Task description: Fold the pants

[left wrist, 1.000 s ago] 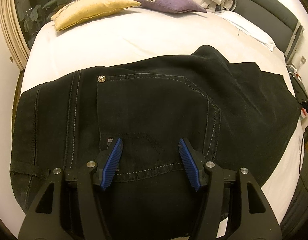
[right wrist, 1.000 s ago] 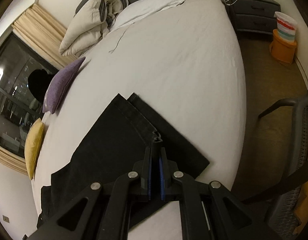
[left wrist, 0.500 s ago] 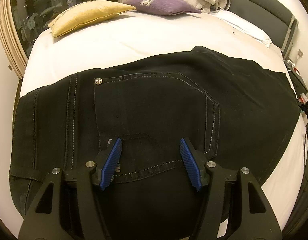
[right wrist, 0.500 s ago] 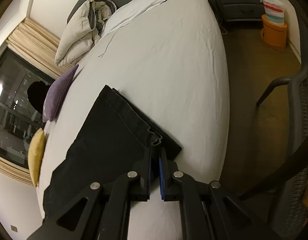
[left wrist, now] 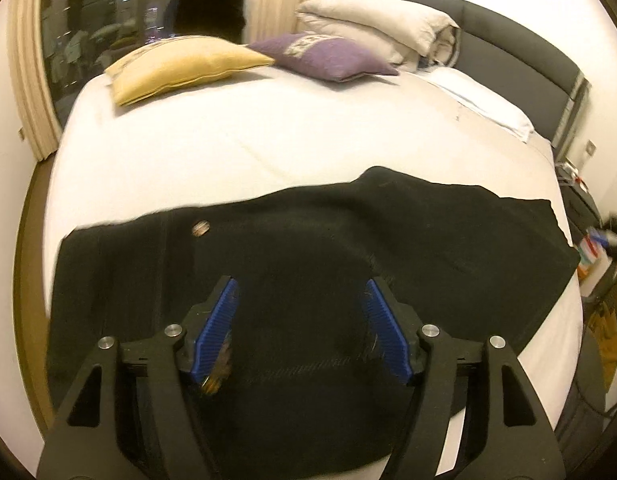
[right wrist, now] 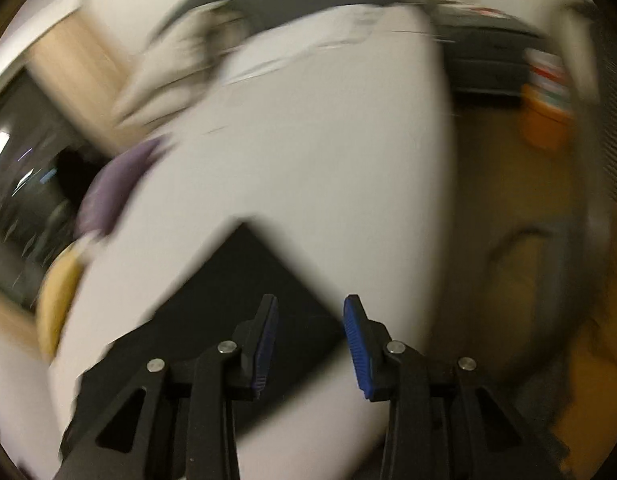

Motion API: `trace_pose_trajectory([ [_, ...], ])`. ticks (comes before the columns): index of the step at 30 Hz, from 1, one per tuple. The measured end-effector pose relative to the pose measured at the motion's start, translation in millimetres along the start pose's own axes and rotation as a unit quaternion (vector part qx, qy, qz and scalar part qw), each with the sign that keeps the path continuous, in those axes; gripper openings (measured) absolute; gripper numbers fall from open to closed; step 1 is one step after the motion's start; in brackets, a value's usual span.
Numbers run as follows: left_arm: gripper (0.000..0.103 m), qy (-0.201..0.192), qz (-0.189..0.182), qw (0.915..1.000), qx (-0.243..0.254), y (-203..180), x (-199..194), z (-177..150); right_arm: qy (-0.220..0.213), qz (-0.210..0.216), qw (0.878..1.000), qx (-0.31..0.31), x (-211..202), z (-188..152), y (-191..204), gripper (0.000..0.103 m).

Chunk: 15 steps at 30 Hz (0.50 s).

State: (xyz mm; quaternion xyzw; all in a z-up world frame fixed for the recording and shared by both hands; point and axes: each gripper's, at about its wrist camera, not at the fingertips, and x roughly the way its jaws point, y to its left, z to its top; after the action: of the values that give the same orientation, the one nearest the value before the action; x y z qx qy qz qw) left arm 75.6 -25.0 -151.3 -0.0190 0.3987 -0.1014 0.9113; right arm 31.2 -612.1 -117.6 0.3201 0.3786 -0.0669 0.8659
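Note:
Black pants (left wrist: 308,248) lie flat across the near half of a white bed (left wrist: 268,140), waist end at the left with a metal button (left wrist: 200,227). My left gripper (left wrist: 298,292) hovers above the seat of the pants, its blue pads wide apart and still opening, nothing between them. In the blurred right wrist view the leg end of the pants (right wrist: 236,280) lies on the sheet near the bed's edge. My right gripper (right wrist: 308,308) is above it, jaws opening, the cloth below and not pinched.
A yellow cushion (left wrist: 180,66), a purple cushion (left wrist: 324,56) and a rolled duvet (left wrist: 380,24) sit at the far side. A white pillow (left wrist: 480,100) lies by the grey headboard (left wrist: 508,52). An orange container (right wrist: 544,128) and a nightstand (right wrist: 488,60) stand right of the bed.
My right gripper let go of the pant hem, opened and rose, so the leg end now lies flat. My left gripper lifted and tilted up while staying open.

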Motion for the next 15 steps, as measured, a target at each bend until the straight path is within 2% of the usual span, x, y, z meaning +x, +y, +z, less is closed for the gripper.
trace_pose_trajectory([
  [2, 0.065, 0.015, 0.004, 0.9998, 0.01, -2.5, 16.5, 4.1, 0.053, 0.099, 0.992, -0.065, 28.7, -11.9, 65.2, 0.038],
  [4, 0.065, 0.052, 0.014, 0.9985, -0.002, 5.9, 40.7, 0.0, 0.106, 0.143, 0.978, -0.11, 59.6, -29.7, 106.9, 0.038],
  [5, 0.065, 0.065, 0.016, 0.9977, -0.011, 12.0, 48.0, -3.3, 0.132, 0.149, 0.972, -0.127, 77.3, -39.1, 121.1, 0.038],
  [6, 0.065, 0.067, 0.012, 0.9975, -0.022, 19.4, 50.9, -8.4, 0.154, 0.145, 0.968, -0.134, 95.4, -47.6, 127.7, 0.038],
  [8, 0.065, 0.057, 0.01, 0.9981, -0.022, 27.7, 46.8, -14.4, 0.184, 0.108, 0.971, -0.11, 130.5, -56.2, 112.8, 0.038],
  [10, 0.065, 0.058, 0.007, 0.998, -0.024, 38.5, 43.0, -18.7, 0.182, 0.115, 0.975, -0.058, 141.7, -51.1, 80.2, 0.0],
  [12, 0.065, 0.06, 0.008, 0.9978, -0.026, 47.0, 41.4, -20.3, 0.169, 0.124, 0.978, -0.012, 137.4, -38.6, 45.7, 0.0],
  [15, 0.065, 0.074, 0.022, 0.9962, -0.041, 52.9, 31.2, -12.3, 0.113, 0.021, 0.993, -0.002, 109.4, -16.4, 9.4, 0.0],
])
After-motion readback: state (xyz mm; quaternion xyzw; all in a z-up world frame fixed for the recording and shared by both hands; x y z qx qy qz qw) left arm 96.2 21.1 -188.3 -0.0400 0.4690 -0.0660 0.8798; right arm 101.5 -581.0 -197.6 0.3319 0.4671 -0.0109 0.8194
